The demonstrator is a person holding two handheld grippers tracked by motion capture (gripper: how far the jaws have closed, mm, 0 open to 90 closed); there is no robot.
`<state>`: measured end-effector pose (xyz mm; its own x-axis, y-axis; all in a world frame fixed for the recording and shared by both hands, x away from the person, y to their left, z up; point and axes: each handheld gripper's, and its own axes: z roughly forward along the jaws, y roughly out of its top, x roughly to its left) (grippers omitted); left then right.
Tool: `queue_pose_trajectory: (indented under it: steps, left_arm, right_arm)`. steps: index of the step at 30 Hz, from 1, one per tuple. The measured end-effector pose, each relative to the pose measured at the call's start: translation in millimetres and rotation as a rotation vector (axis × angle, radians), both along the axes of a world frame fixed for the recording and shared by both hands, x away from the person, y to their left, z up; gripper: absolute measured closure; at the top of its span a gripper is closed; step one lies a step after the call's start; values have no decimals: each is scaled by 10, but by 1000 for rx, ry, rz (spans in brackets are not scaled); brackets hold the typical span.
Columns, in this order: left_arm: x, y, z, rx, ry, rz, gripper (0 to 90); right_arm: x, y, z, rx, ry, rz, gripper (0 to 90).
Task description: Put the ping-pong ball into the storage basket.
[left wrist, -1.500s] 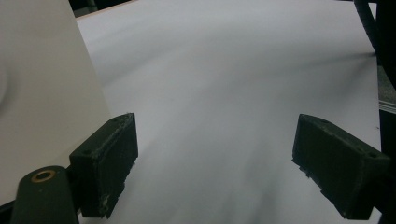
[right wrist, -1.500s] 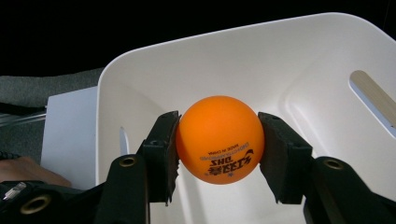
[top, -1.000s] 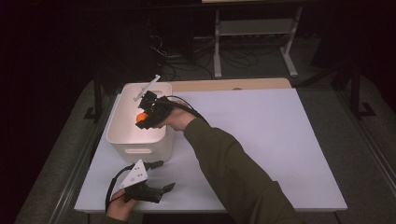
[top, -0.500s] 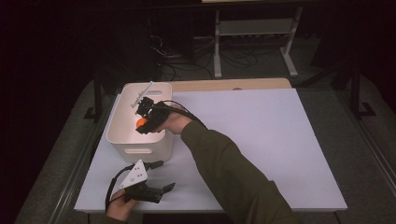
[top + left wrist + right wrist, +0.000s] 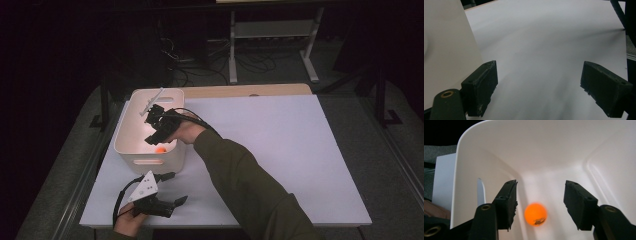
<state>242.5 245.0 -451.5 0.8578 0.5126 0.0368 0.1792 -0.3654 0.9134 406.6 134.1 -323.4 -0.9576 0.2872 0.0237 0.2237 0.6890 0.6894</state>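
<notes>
A small orange ball [image 5: 535,214] lies loose inside the white plastic bin [image 5: 549,150], below and between my right gripper's jaws with a gap on each side. My right gripper [image 5: 159,131] hangs over the bin [image 5: 150,161], pointing down into it. Its jaws have just been opening and nothing presses on the ball [image 5: 160,149]. My left gripper [image 5: 175,188] rests near the table's front edge, just in front of the bin, jaws wide apart with bare table between them [image 5: 537,90].
The bin stands at the left of the white tabletop [image 5: 280,145]; its side wall [image 5: 446,45] rises beside my left gripper. A sleeved forearm [image 5: 240,175] crosses the table's middle. Beyond the table's far edge stand a rack and cables in the dark.
The orange ball was gripped in my right gripper above the bin; now the jaws have parted and the ball has dropped down into the bin. My left gripper has stayed put.
</notes>
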Motion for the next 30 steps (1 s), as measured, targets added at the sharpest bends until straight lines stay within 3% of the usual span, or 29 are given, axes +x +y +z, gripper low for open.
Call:
queue_pose_trajectory:
  steps: [21,30]
  left_arm:
    - [3,-5,-1,4,2,3,141]
    - [8,-4,0,5,7,4,141]
  right_arm:
    - [0,-419,310,79,1,-51,386]
    - [-10,-655,365,94,-12,-76,376]
